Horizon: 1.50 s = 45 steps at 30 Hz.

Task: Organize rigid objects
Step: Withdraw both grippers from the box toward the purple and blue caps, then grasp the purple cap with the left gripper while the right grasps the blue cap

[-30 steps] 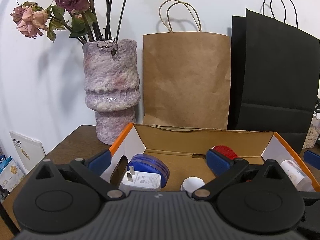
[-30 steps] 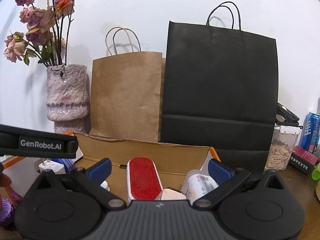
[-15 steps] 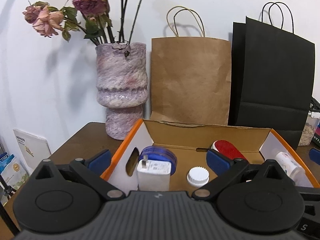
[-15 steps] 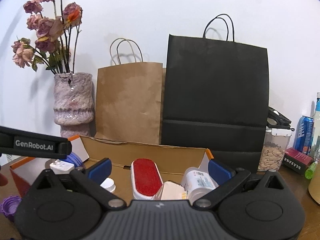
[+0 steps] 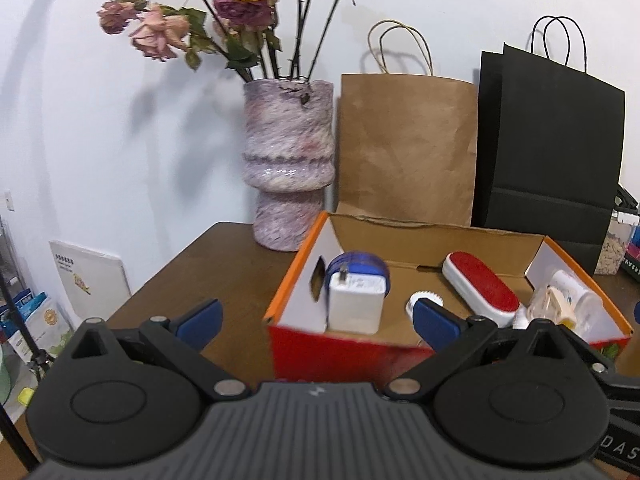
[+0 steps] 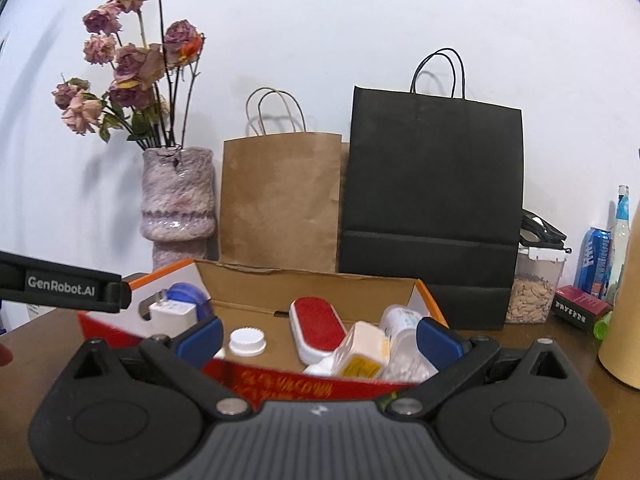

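1. An open cardboard box (image 5: 436,354) with orange edges and a red front wall stands on a dark wooden worktop (image 5: 224,276), holding the sorted items.
2. Inside, from the box's left end: a white charger (image 5: 356,306) upright against a blue round tin (image 5: 360,266), a white bottle cap (image 6: 247,341) on the floor, a red-faced lint brush (image 6: 318,330) lying flat, and at the right end a white pill bottle (image 6: 400,322) beside a small yellow-and-white container (image 6: 362,354).
3. The left hand-held gripper (image 5: 316,320) hangs just in front of the box's left half, fingers spread wide and holding nothing; the charger sits beyond them.
4. The right hand-held gripper (image 6: 318,334) hangs before the box's right half, fingers likewise apart and empty; the brush and cap lie ahead between them.
5. Behind the box stand a mottled pink vase (image 5: 288,168) of dried roses, a brown paper bag (image 6: 280,200) and a black paper bag (image 6: 432,200), all against a white wall.
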Tool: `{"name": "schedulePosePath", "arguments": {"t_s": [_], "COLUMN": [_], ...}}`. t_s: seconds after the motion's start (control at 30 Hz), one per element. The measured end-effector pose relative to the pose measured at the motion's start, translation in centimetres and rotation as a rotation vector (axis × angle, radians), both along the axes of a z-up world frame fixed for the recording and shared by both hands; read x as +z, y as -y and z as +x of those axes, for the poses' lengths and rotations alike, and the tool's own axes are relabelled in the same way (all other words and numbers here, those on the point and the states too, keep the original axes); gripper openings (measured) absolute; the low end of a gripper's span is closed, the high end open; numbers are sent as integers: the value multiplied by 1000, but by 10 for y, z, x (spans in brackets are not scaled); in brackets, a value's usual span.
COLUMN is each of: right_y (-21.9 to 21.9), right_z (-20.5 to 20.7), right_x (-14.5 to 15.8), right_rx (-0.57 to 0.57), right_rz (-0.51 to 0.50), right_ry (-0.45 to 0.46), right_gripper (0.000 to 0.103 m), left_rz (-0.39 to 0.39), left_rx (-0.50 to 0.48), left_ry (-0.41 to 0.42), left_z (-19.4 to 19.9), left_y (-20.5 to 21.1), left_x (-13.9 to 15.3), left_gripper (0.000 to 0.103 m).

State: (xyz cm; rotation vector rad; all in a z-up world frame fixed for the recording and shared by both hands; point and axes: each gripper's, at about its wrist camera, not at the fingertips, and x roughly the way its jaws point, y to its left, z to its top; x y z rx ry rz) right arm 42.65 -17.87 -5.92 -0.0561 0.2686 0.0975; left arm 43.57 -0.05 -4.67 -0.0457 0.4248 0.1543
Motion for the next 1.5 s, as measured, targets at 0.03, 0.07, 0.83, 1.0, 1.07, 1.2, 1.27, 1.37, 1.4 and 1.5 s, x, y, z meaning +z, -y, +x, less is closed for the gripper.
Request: {"name": "schedulePosePath", "arguments": {"t_s": [0.03, 0.07, 0.83, 1.0, 1.07, 1.2, 1.27, 1.37, 1.4, 1.5], "right_y": [-2, -3, -48, -60, -65, -75, -80, -90, -92, -101], "right_z": [-6, -10, -87, -92, -92, -87, -85, -79, -77, -69], "right_x": [0, 0, -2, -6, -7, -12, -15, -19, -20, -24], "right_rx": [1, 2, 75, 87, 81, 99, 105, 114, 116, 123], "right_rz": [0, 1, -22, -20, -30, -26, -35, -39, -38, -42], "right_ry": [-2, -5, -97, -134, -145, -202, -225, -258, -269, -299], "right_gripper": [103, 103, 103, 103, 103, 103, 103, 103, 103, 100], "left_rz": [2, 5, 57, 57, 52, 44, 45, 44, 45, 46], "left_rx": [1, 2, -11, -11, -10, -11, -12, -12, -11, -8], "left_ry": [-1, -3, -54, -71, -76, -82, -85, -85, -84, -87], "left_z": [-4, -10, -96, -104, -105, -107, -107, -108, -108, -106], "left_y": [-1, -3, -45, -61, -69, -81, -85, -92, -94, -99], "left_x": [0, -1, -8, -13, -14, -16, -17, -18, -18, -19], "left_gripper": [103, 103, 103, 103, 103, 103, 103, 103, 103, 103]}}
